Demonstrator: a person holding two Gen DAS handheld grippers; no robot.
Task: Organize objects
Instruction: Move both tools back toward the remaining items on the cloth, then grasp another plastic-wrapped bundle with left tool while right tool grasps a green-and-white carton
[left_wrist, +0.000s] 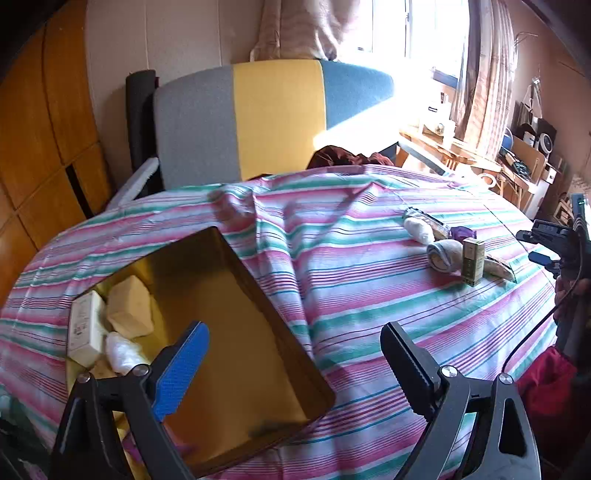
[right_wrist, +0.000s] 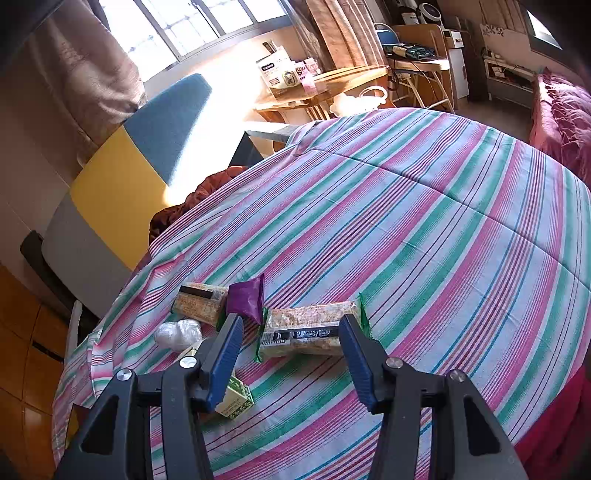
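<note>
A gold tin box (left_wrist: 236, 354) lies open on the striped bedspread, holding a white carton (left_wrist: 85, 328), a pale yellow block (left_wrist: 131, 308) and a white wrapped lump (left_wrist: 123, 352) at its left end. My left gripper (left_wrist: 295, 363) is open and empty above the tin's near right side. My right gripper (right_wrist: 291, 341) is open, its fingers on either side of a clear snack packet (right_wrist: 306, 332) lying on the spread. Beside it lie a purple pouch (right_wrist: 245, 297), a second snack packet (right_wrist: 201, 302), a white lump (right_wrist: 179, 334) and a small green box (right_wrist: 236, 400).
The striped bedspread (right_wrist: 424, 229) spreads wide to the right. A grey, yellow and blue headboard (left_wrist: 258, 118) stands behind. A wooden side table (right_wrist: 325, 88) with boxes is beyond the bed. The right gripper also shows in the left wrist view (left_wrist: 554, 247).
</note>
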